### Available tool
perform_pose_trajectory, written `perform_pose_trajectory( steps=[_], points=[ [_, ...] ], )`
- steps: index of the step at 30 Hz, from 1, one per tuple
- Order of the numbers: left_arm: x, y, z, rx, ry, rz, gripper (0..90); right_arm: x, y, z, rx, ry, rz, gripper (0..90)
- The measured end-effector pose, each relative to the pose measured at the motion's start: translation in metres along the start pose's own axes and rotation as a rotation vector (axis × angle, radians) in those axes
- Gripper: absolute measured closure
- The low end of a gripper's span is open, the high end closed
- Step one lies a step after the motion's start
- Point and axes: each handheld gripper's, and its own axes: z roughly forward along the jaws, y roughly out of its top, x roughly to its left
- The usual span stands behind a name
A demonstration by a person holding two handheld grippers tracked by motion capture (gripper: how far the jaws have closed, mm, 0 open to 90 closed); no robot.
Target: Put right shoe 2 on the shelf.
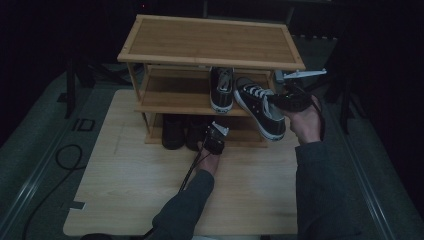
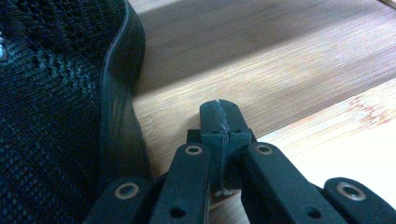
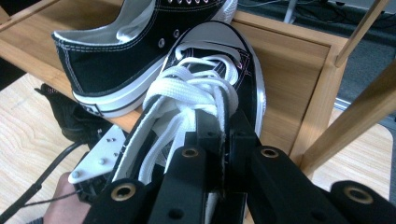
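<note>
Three-tier bamboo shoe rack [image 1: 210, 42] at the far end of the worktop [image 1: 150, 185], open front toward the person, handy for sliding footwear in. One black-and-white sneaker [image 1: 221, 89] already parked toe-out on the middle shelf, probably as the marker for its mate's slot. Second sneaker [image 1: 260, 107] carried tilted, toe toward the person, heel end over the right part of that same shelf, just beside the parked one. Right gripper [image 3: 223, 140] clamped on the sneaker's collar beside the white laces [image 3: 196, 88], jaws closed on the canvas edge, shoe hanging forward of and around the jaw tips. Pair of black shoes [image 1: 181, 131] on the bottom shelf. Left gripper [image 2: 220, 123] low at that shelf, jaws pressed together on nothing, the black mesh shoe's rubber edge [image 2: 116, 107] just to their left, apart from them, likely resting idle.
</note>
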Motion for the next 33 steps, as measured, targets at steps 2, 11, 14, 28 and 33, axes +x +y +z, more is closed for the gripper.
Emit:
perform_pose_trajectory(
  steps=[2,11,14,28,33],
  points=[
    [0.0000,0.0000,0.0001,-0.001,0.001,-0.001,90.0,-0.0001,0.0004,0.0016,-0.003,-0.005,0.008,87.3],
    [-0.0001,0.0000,0.0000,0.000,0.001,0.000,90.0,0.0004,0.0004,0.0064,-0.007,-0.010,0.020,87.3],
    [0.0000,0.0000,0.0000,0.000,0.001,0.000,90.0,0.0011,0.0004,0.0080,-0.007,-0.015,0.018,87.3],
    [-0.0001,0.0000,0.0000,-0.001,0.001,0.001,90.0,-0.0012,-0.0026,0.0084,0.011,-0.031,0.005,84.0],
    [-0.0002,0.0000,0.0000,-0.001,0.001,0.001,90.0,-0.0032,-0.0026,0.0018,-0.008,-0.016,0.016,79.8]
  ],
)
